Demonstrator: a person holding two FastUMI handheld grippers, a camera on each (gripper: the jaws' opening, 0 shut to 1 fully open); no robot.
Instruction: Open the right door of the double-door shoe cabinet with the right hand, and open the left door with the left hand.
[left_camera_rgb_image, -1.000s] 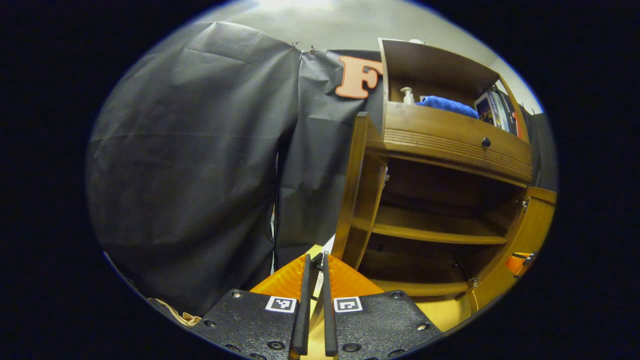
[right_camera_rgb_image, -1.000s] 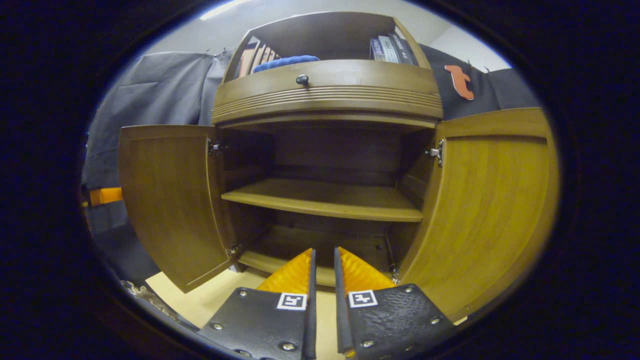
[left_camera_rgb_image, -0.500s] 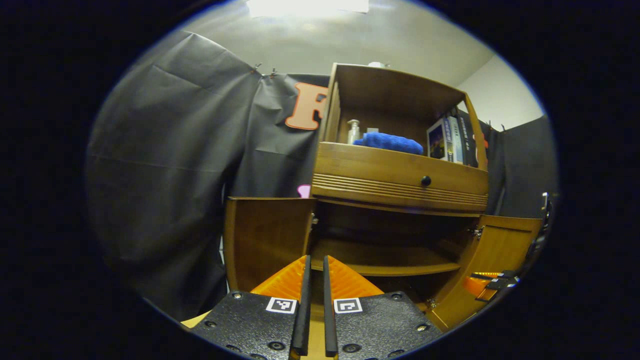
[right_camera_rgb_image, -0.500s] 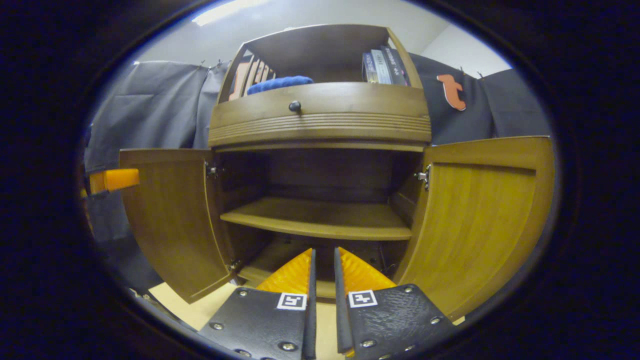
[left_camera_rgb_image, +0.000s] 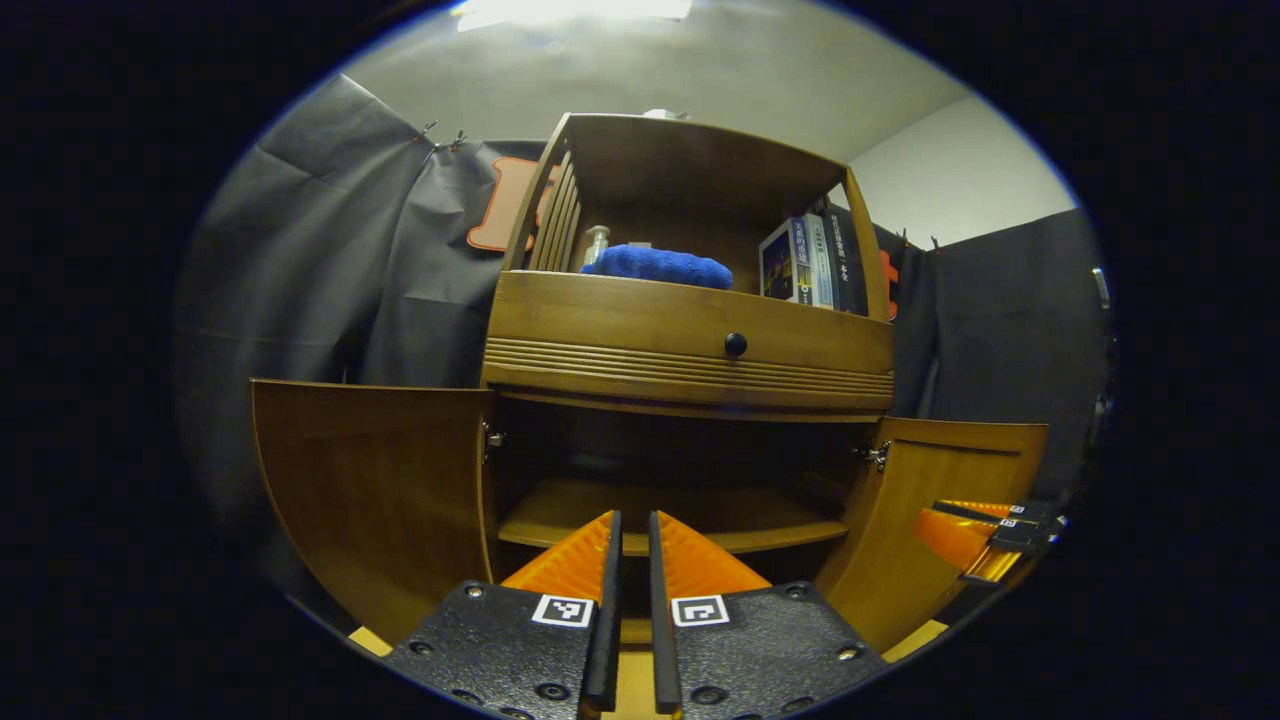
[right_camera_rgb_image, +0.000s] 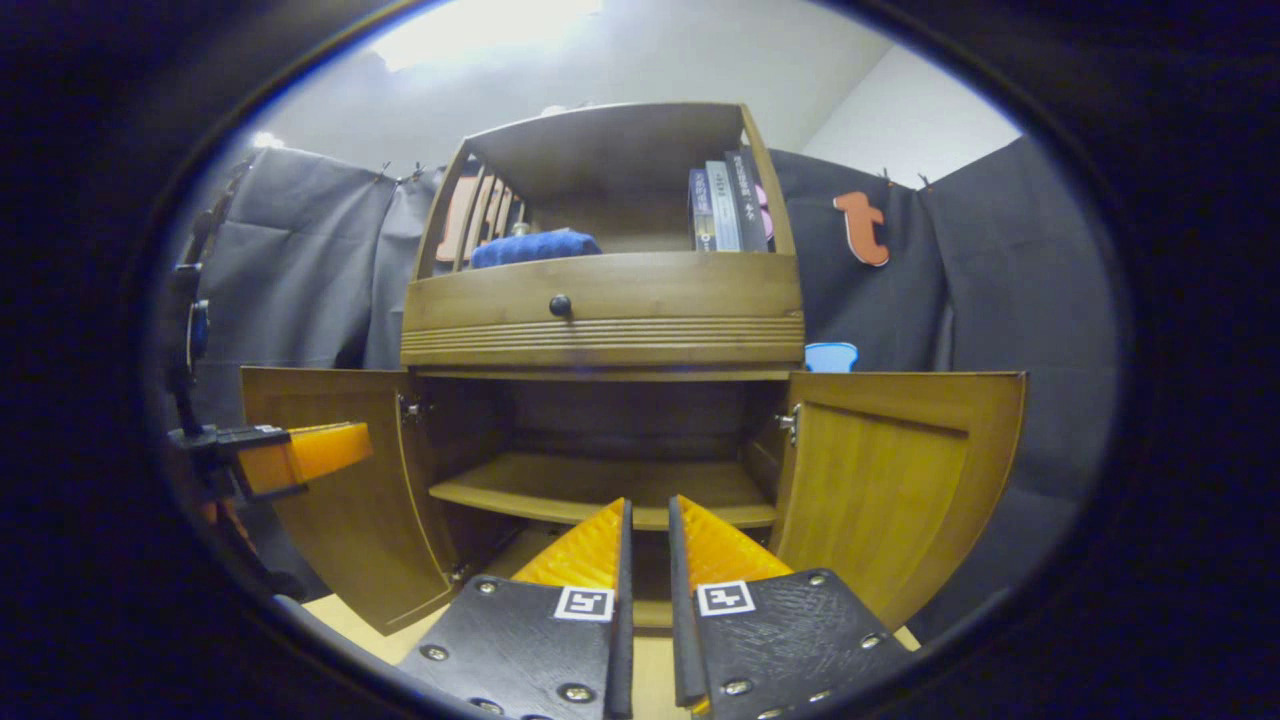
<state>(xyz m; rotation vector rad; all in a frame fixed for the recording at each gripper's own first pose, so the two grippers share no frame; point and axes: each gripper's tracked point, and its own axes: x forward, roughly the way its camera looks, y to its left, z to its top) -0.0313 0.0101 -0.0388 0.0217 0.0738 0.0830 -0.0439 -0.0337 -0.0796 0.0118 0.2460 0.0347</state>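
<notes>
Shoe cabinet (right_camera_rgb_image: 600, 300) was finished in smooth, semi-gloss brown wood, doors included. Hinges (right_camera_rgb_image: 790, 422) looked like bright metal. Blue towel (left_camera_rgb_image: 655, 266) was seen as fuzzy cloth; booth wall (left_camera_rgb_image: 300, 260) as matt creased fabric.

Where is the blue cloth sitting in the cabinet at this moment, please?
The blue cloth lies in the open top compartment, left of the books, above the drawer knob; it sits likewise in the right gripper view.
</notes>
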